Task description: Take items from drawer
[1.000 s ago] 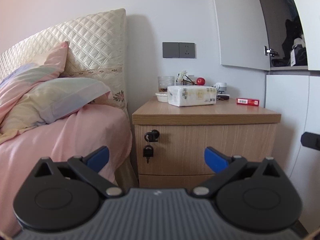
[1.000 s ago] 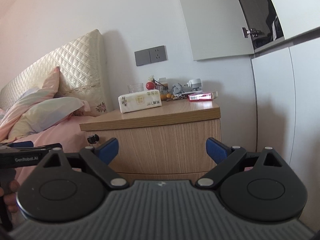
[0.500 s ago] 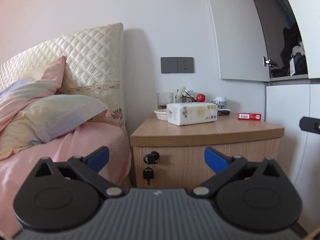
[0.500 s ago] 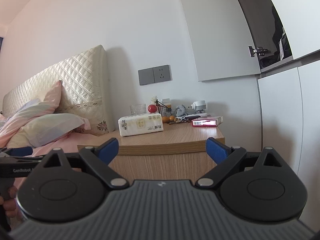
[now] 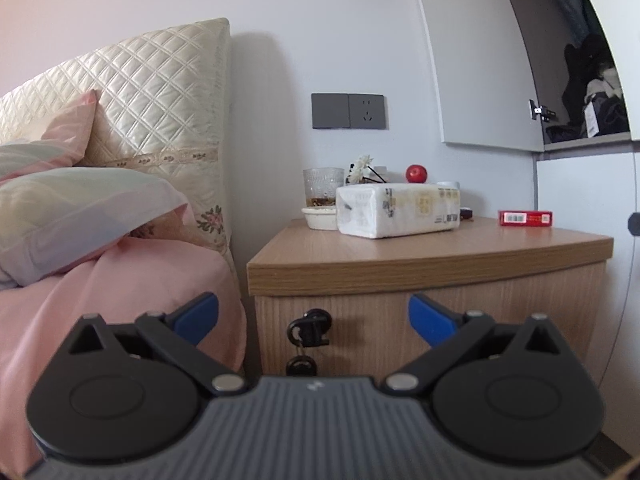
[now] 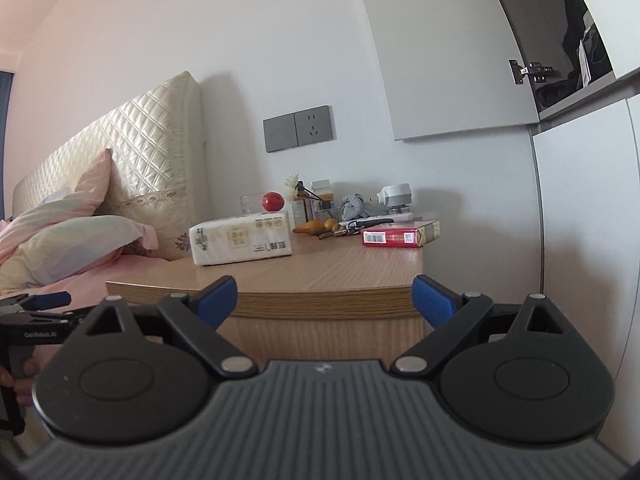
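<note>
Light wood-grain drawer front (image 5: 460,320) of the bedside table sits closed under the tabletop, a black key (image 5: 310,330) stuck in its lock at the front's left side with a second key hanging below it. In the right wrist view only the top strip of the drawer front (image 6: 320,336) shows, rest hidden behind the gripper body. Left gripper (image 5: 313,314) faces the drawer front, near but apart, blue-tipped fingers (image 5: 196,316) spread wide, nothing between them. Right gripper (image 6: 325,298) level with the tabletop edge, fingers (image 6: 216,298) spread wide too, empty, not touching the table. Left gripper also visible at the far left of the right wrist view, a hand (image 6: 16,380) on its handle.

Wooden bedside table (image 5: 420,256) carries a white plastic-wrapped tissue pack (image 5: 396,210) towards the front left, flat red cigarette box (image 5: 525,218) to the right, well apart. Behind the pack: clear glass tumbler (image 5: 323,186), shallow white dish (image 5: 320,218) touching the pack's left end, round red ball (image 5: 417,174), small white flower (image 5: 360,166). Right wrist view adds small bottles, orange bits, grey cloth, white plug (image 6: 394,196) at the back.

Grey wall switch and socket plate (image 5: 348,111) above the table. Left of the table, just beside it: bed with pink sheet (image 5: 132,280), pastel pillow (image 5: 76,216), cream quilted headboard (image 5: 160,92). Right: white wardrobe, upper door (image 5: 480,52) open, dark clothes inside.
</note>
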